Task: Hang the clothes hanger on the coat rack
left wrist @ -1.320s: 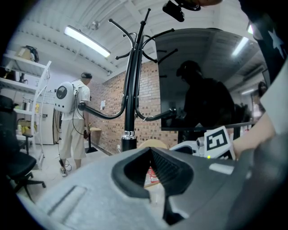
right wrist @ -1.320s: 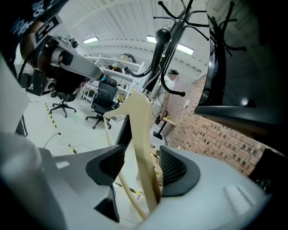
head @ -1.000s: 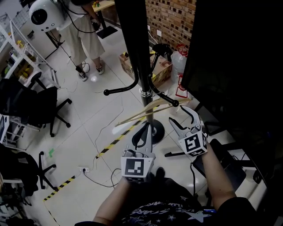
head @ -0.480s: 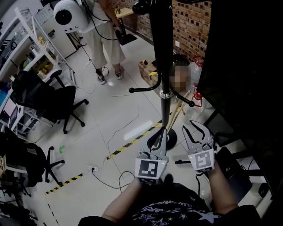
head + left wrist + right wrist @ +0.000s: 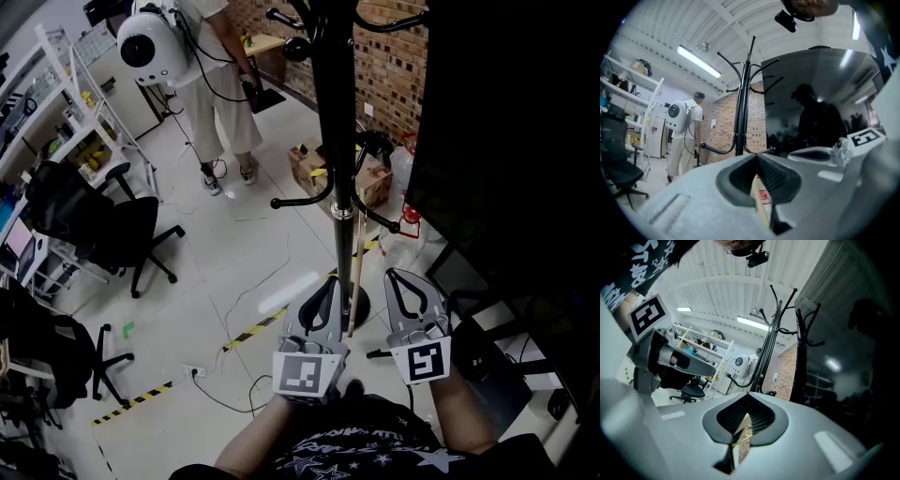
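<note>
**A lab workspace, part office and part workshop**

At seven o'clock the white floor tiles [image 5: 187, 281] carry yellow-and-black hazard tape [image 5: 253, 328], loose cables [image 5: 248, 281] and a power strip [image 5: 197, 371]. An office chair [image 5: 122, 234] and white wire shelving [image 5: 70, 122] stand at nine to ten. At twelve are a brick wall [image 5: 389, 56], a cardboard box [image 5: 309, 164] and a person [image 5: 220, 84] wearing a white backpack unit [image 5: 150, 47]. A tube light [image 5: 698, 61] hangs under a ribbed ceiling [image 5: 661, 23].

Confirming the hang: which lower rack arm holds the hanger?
The right lower arm: the wooden hanger drops straight down from it. The left lower arm is bare.

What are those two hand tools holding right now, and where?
Nothing. The left gripper and right gripper are shut empty; the wooden hanger hangs from the coat rack.
</note>
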`<state>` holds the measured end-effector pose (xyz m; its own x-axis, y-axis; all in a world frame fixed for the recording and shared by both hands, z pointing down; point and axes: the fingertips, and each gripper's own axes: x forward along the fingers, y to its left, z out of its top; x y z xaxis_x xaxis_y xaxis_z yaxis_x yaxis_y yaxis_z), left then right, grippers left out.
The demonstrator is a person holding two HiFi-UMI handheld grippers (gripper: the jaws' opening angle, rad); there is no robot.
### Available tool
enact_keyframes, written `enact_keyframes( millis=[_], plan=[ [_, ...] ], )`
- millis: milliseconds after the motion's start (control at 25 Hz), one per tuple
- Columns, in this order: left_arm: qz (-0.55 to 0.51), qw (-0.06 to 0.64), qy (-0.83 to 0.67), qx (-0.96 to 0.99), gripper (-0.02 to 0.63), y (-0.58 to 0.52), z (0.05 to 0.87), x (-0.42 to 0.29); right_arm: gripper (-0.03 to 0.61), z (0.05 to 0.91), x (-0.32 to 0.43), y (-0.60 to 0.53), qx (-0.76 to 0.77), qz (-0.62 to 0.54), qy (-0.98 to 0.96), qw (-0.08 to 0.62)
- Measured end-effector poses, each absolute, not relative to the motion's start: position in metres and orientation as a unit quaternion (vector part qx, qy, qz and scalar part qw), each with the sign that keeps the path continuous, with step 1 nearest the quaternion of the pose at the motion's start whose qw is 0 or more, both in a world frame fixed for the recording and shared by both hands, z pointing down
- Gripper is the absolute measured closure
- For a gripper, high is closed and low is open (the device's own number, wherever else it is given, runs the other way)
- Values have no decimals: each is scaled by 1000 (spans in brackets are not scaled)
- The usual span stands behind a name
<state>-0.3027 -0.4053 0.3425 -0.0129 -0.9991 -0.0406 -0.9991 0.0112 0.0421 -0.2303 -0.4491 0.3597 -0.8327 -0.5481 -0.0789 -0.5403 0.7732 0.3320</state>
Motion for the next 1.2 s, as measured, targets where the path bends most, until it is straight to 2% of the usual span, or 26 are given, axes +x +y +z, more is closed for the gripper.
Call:
enact_keyframes(
  millis=[1200],
  plan=[
    [-25,25,-661,749,609,-400,353,-310,572,372,-240,-444,324,-180,-925,85]
  ],
)
